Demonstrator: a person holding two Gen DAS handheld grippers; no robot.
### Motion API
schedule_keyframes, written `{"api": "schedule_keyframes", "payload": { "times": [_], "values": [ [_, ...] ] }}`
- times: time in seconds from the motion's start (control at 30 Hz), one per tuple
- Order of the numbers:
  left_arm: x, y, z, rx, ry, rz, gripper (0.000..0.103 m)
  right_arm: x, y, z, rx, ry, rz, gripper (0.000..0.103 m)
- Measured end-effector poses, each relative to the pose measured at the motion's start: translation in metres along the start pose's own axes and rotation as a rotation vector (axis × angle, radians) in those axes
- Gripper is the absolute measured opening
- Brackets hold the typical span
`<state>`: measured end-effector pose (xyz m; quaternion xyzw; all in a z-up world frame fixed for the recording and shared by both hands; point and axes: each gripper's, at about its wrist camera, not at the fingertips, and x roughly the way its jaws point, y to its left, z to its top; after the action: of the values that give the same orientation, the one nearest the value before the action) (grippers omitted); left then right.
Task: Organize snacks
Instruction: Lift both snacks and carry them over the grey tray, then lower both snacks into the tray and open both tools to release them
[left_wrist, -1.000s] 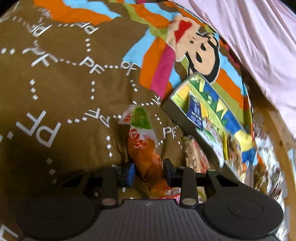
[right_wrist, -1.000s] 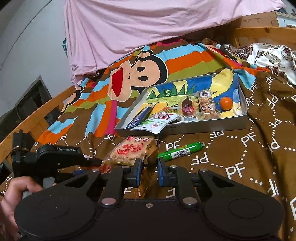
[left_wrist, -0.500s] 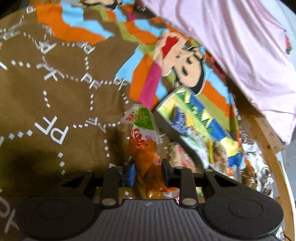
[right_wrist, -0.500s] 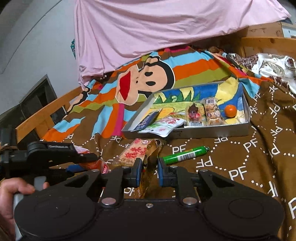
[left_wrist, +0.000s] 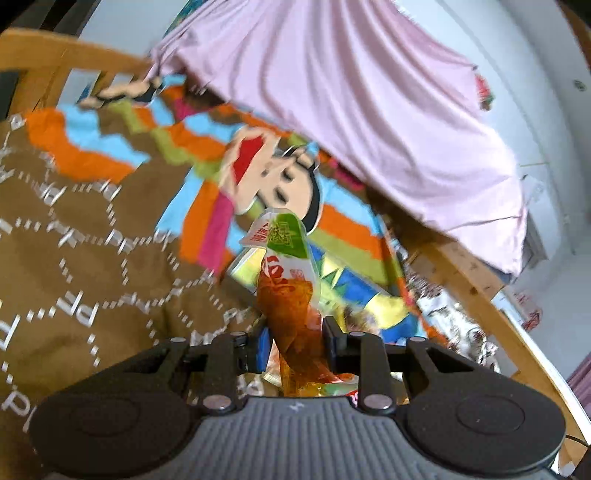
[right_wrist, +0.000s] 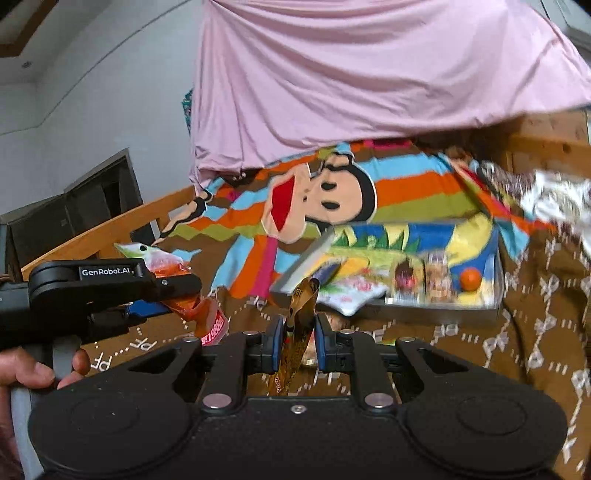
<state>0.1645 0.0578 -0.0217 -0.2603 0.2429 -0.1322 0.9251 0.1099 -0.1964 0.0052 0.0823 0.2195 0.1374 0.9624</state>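
Note:
My left gripper is shut on an orange snack packet with a green and white top and holds it above the brown blanket; it also shows in the right wrist view. My right gripper is shut on a thin gold snack packet, lifted off the bed. The snack tray with a colourful lining lies ahead on the bed and holds several snacks and a small orange fruit. In the left wrist view the tray lies just beyond the held packet.
A pink sheet hangs over the far end of the bed. A wooden bed rail runs along the left, another wooden rail on the right. A patterned silver cloth lies at far right.
Both grippers have risen and tilted up with their packets, lifting them off the blanket. The rice cracker pack and green stick seen earlier are out of view.

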Motion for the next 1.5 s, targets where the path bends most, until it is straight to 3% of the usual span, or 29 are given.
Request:
{"api": "schedule_keyframes", "payload": {
  "times": [0.27,0.47,0.63,0.97,1.3,1.5],
  "values": [
    [0.025,-0.025,0.024,0.065,-0.076,-0.032,0.032,0.029,-0.028,0.058,-0.123,-0.036,-0.022,0.019],
    [0.079,-0.036,0.046,0.097,-0.092,-0.049,0.032,0.085,-0.062,0.086,-0.066,-0.071,-0.053,0.019],
    [0.131,-0.031,0.060,0.075,-0.076,-0.072,0.032,0.137,-0.089,0.083,0.037,-0.055,-0.061,0.019],
    [0.218,-0.011,0.044,0.034,0.096,-0.089,0.032,0.201,-0.109,0.064,0.072,0.043,-0.090,0.019],
    [0.240,-0.018,0.044,0.113,0.116,-0.046,0.032,0.220,-0.123,0.055,0.063,0.081,-0.185,0.022],
    [0.248,-0.027,0.041,0.162,0.140,-0.002,0.033,0.220,-0.129,0.050,0.063,0.099,-0.248,0.033]
  ]
}}
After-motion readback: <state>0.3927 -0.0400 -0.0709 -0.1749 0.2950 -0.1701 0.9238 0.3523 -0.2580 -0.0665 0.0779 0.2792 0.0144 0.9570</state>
